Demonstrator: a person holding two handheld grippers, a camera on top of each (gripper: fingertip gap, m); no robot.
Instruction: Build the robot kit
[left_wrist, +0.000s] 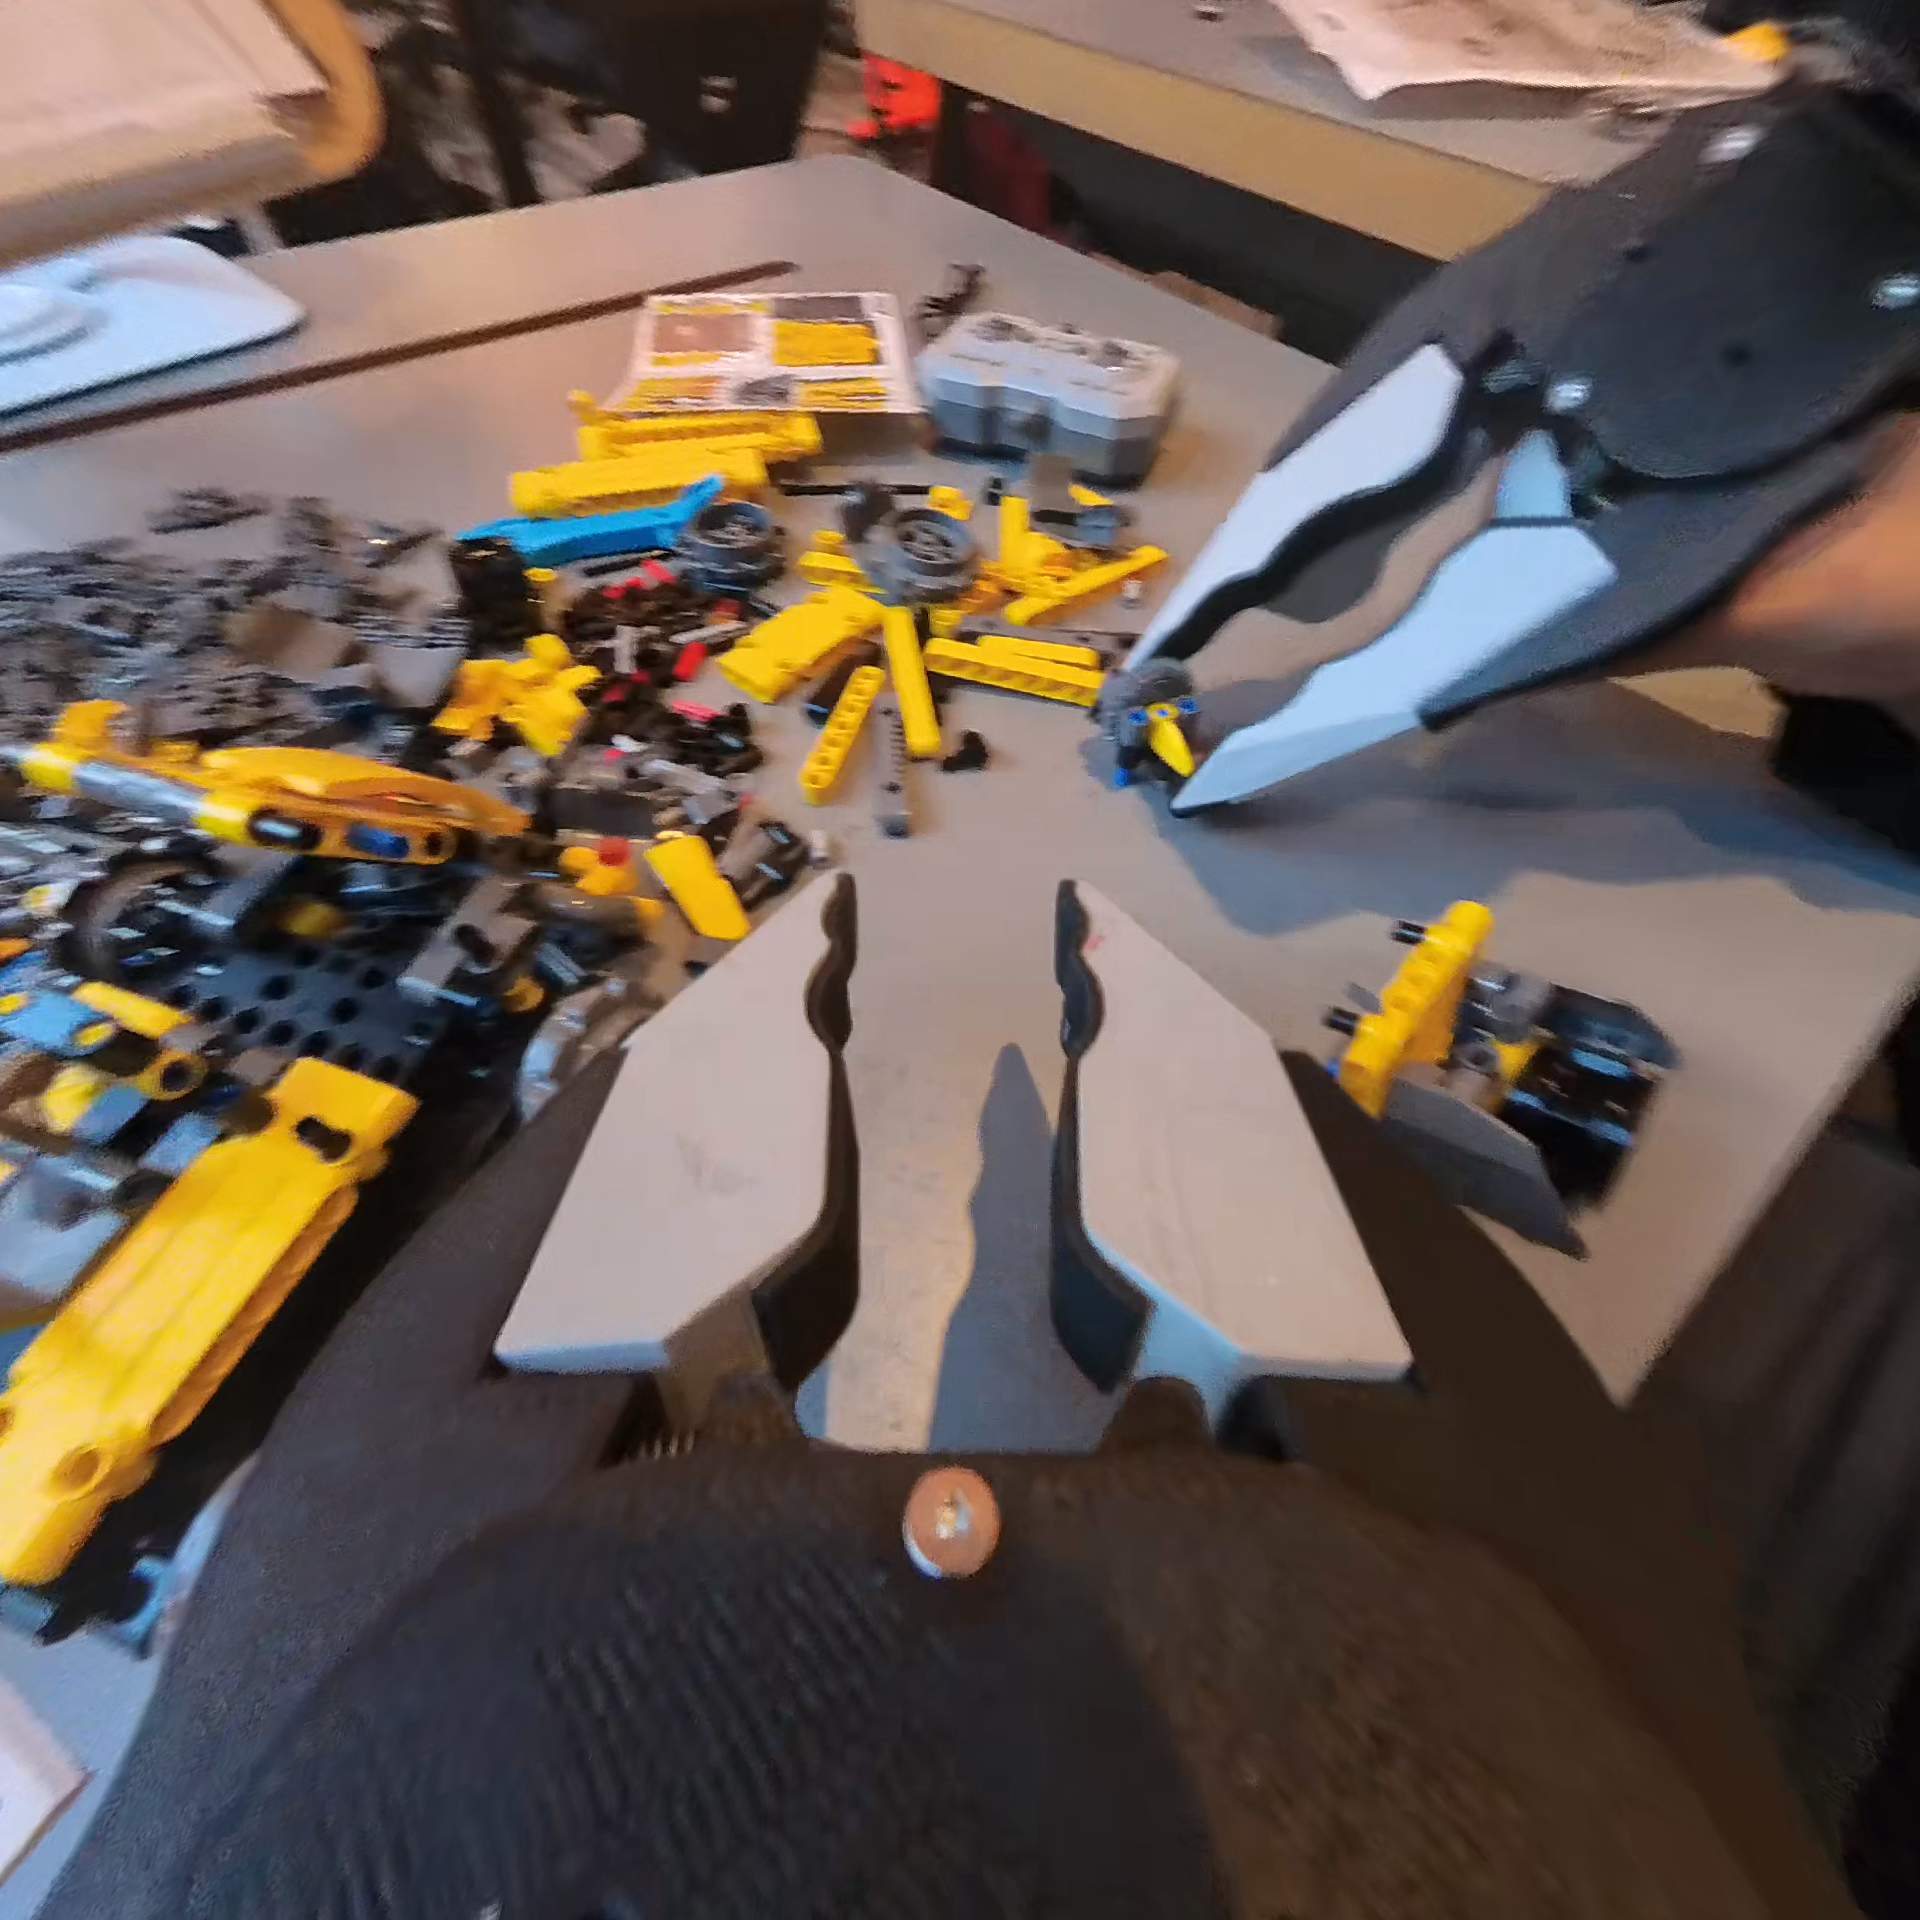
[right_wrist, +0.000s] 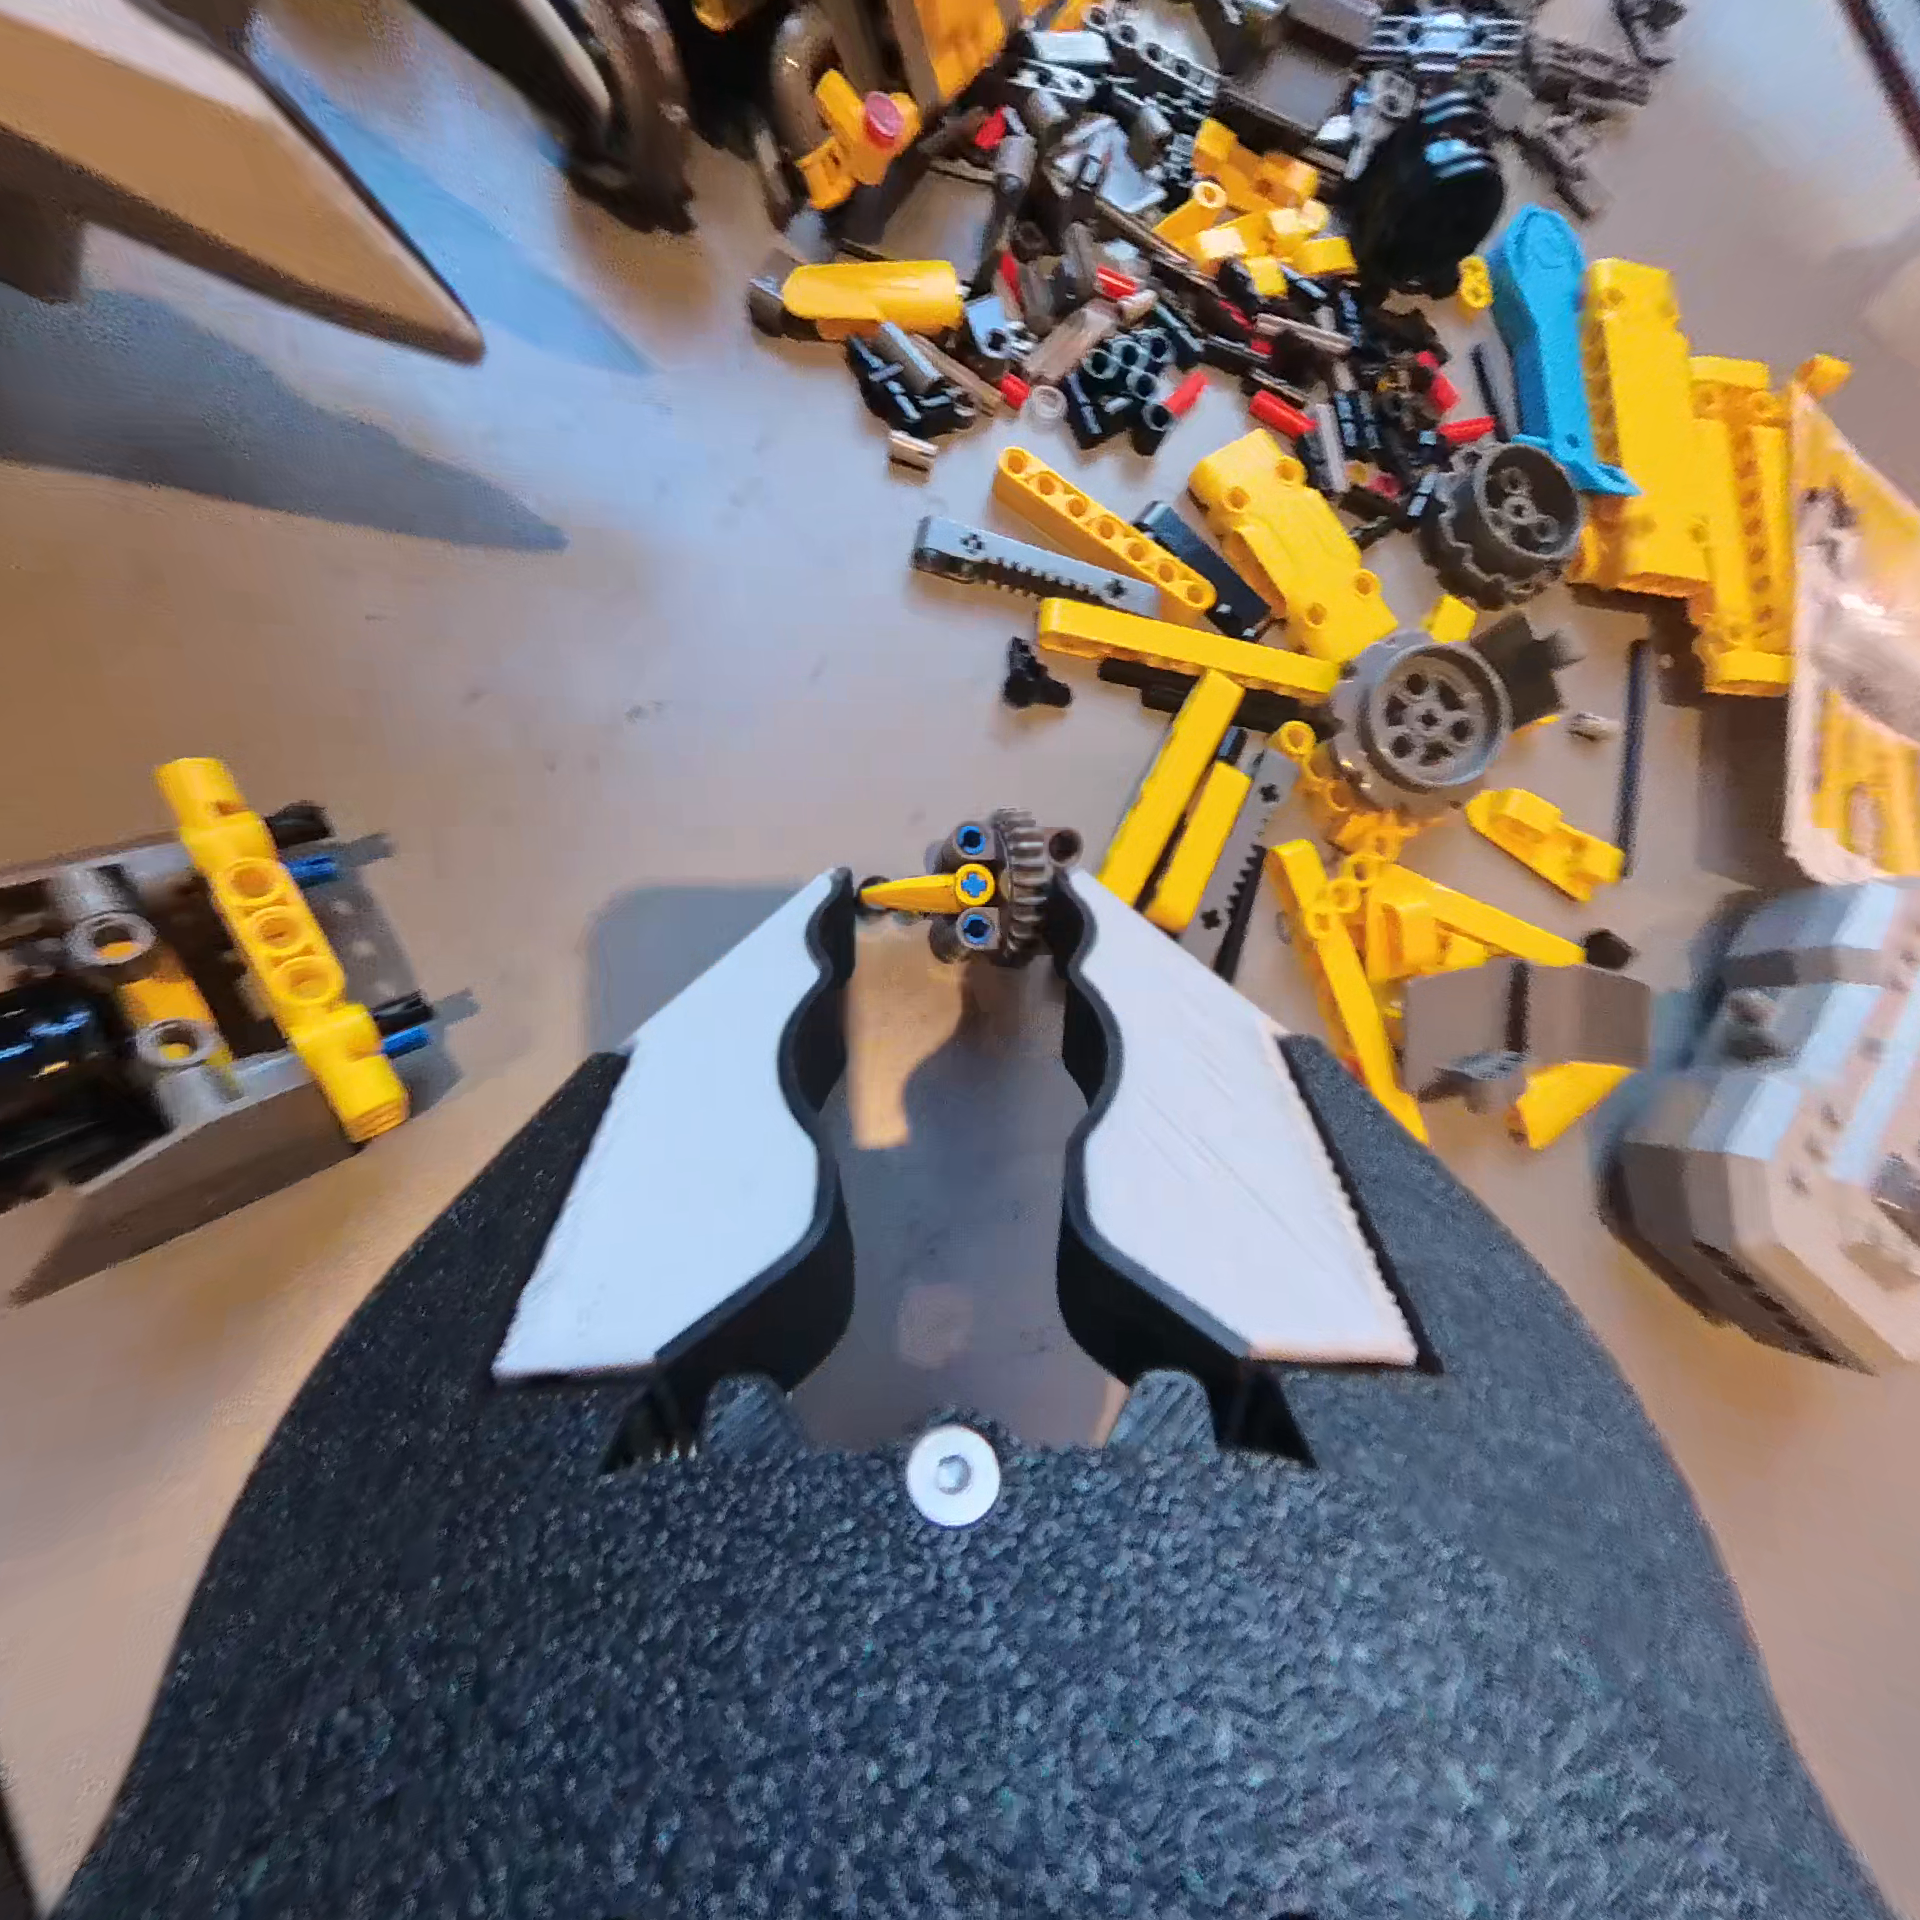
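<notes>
My right gripper (right_wrist: 956, 885) is open, low over the grey table (right_wrist: 623, 675). Its two fingertips (right_wrist: 831, 904) stand on either side of a small part made of a dark gear, blue pins and a yellow pointed piece (right_wrist: 982, 891). In the left wrist view the same part (left_wrist: 1151, 727) sits between the right gripper's tips (left_wrist: 1164, 736). My left gripper (left_wrist: 956, 899) is open and empty above bare table (left_wrist: 1351, 883), nearer than that part. A yellow, grey and black block assembly (left_wrist: 1455, 1039) lies to its right and also shows in the right wrist view (right_wrist: 249, 966).
A wide pile of yellow, black and grey building pieces (left_wrist: 831, 644) (right_wrist: 1299, 520) covers the middle of the table. A large yellow model (left_wrist: 208, 1247) lies at the left. A grey box (left_wrist: 1049, 395) (right_wrist: 1787, 1122) and a printed sheet (left_wrist: 769, 348) lie behind. The table edge (left_wrist: 1766, 1195) runs at the right.
</notes>
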